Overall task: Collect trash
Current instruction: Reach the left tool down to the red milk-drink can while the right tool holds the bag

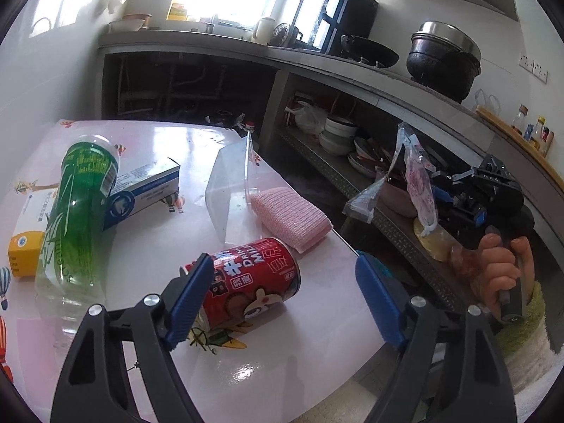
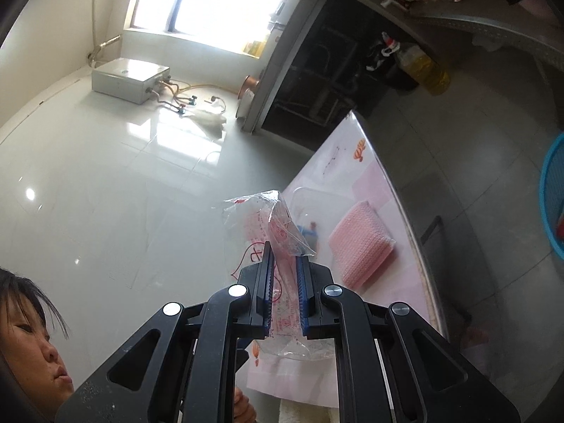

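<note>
A red milk-drink can lies on its side on the pink-white table. My left gripper stands open astride it: the left pad covers the can's near end, the right pad stays well apart from it. A green plastic bottle lies to the left, leaning on a blue-and-white box. My right gripper is shut on a clear plastic wrapper with pink print. In the left wrist view that wrapper hangs off the table's right side, in the right gripper held by a hand.
A yellow box, a clear plastic tub and a folded pink cloth also lie on the table. Kitchen shelves with bowls run behind. A blue basket stands on the floor at the right edge.
</note>
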Available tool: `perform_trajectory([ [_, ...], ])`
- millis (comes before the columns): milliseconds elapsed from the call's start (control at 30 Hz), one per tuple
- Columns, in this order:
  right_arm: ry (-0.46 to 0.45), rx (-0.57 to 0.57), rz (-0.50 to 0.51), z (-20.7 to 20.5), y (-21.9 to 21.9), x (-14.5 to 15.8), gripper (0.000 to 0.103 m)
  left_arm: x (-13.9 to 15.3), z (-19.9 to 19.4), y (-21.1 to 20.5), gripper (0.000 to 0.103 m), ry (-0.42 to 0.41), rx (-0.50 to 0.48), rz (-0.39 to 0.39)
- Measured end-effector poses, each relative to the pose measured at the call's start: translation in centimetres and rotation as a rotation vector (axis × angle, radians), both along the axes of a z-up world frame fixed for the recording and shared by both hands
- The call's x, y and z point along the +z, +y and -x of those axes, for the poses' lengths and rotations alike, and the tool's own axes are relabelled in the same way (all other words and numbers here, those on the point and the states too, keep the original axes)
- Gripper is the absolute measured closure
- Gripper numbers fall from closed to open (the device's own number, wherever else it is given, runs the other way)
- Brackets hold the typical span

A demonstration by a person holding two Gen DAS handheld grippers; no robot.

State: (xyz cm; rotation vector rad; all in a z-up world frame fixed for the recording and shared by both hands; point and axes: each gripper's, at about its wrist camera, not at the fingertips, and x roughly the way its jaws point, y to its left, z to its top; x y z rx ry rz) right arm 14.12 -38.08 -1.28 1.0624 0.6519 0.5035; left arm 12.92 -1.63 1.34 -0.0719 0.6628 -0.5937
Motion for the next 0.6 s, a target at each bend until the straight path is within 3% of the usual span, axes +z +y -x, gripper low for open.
perform_trajectory([
  [100, 0.020, -0.008, -0.001, 0.6, -0.5, -0.9, 0.092, -0.2, -0.6, -1.2, 0.023, -0.033, -0.013, -0.089],
  [200, 0.054, -0.021, 0.054, 0.7, 0.0, -1.6, 0.092, -0.7, -2.0, -1.9, 0.023, -0.005, 0.009, -0.174],
  [333, 0.083, -0.007, 0.069, 0.7, 0.5, -2.7, 0.092, -0.7, -3.1, -1.9, 0.023, 0.025, 0.027, -0.168],
  [600, 0.096, 0.033, 0.100, 0.1, 1.2, -3.0, 0.092, -1.6, -2.4, -4.7, 0.018, -0.076, -0.191, -0.443],
])
